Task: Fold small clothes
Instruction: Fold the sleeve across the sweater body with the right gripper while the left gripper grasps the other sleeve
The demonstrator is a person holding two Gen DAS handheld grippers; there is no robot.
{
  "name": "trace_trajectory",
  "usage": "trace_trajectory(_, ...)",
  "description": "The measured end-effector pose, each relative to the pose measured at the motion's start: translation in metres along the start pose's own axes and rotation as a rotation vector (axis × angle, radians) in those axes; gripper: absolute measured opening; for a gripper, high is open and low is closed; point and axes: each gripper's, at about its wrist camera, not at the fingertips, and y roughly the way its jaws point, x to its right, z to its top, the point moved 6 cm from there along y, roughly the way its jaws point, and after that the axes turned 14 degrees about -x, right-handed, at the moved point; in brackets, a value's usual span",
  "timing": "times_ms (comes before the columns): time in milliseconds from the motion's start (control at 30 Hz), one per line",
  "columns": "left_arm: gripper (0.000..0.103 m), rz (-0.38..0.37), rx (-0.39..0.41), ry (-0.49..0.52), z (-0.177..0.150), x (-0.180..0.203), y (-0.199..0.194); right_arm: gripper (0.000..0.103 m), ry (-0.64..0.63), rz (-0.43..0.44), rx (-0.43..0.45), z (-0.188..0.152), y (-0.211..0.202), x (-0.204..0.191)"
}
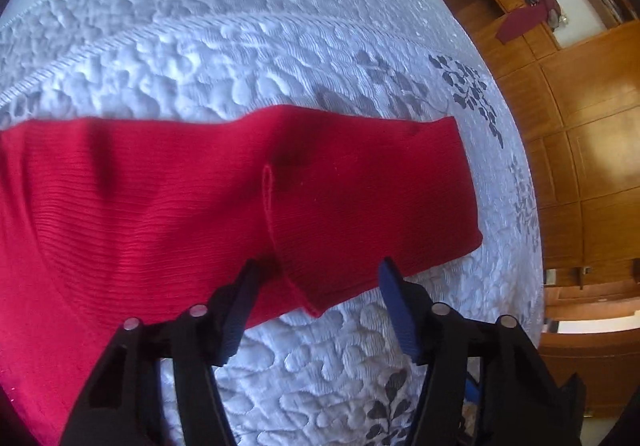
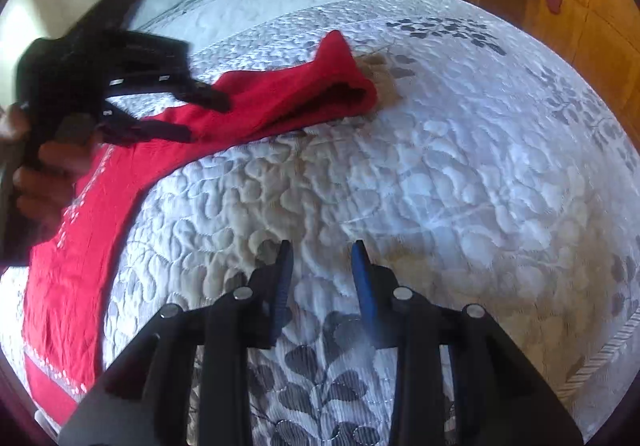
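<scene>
No legible text, label, brand, number or sign appears in either view. The red garment (image 2: 80, 230) carries a row of white marks along one edge, too small and blurred to read.

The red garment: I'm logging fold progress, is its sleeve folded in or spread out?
Spread out: the red garment lies on the quilt, its sleeve stretching sideways.

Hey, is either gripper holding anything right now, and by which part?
Nothing is held. The left gripper stands open around a folded edge of the red garment, pads not pressing. The right gripper is open over the bare quilt.
</scene>
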Motion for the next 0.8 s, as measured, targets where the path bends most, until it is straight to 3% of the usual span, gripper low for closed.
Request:
trace_trajectory(100,0.053,-0.022,0.017,-0.009,0.005,0.0,0.003,0.032,-0.001,-0.007,0.007,0.0,0.0,0.001)
trace_trajectory(200,0.039,-0.025,0.017,0.005,0.009,0.006,0.005,0.033,0.001,-0.007,0.009,-0.001,0.002,0.0)
trace_trajectory(267,0.015,-0.006,0.011,0.002,0.013,0.008,0.009,0.033,0.001,-0.003,0.013,-0.001,0.001,-0.001)
trace_trajectory(333,0.002,0.014,0.016,-0.023,0.014,0.004,0.01,0.033,-0.001,-0.01,0.023,-0.001,0.0,-0.001)
trace_trajectory(433,0.001,0.008,0.067,-0.038,0.006,0.001,-0.002,0.034,0.001,-0.029,0.029,-0.001,-0.001,0.001)
trace_trajectory(600,0.001,0.03,0.208,-0.017,-0.013,-0.006,-0.059,0.034,0.003,-0.045,0.027,-0.003,0.0,0.003)
trace_trajectory(800,0.001,0.077,0.31,-0.067,-0.04,-0.059,-0.138,0.034,-0.016,-0.056,0.027,-0.005,0.0,-0.008)
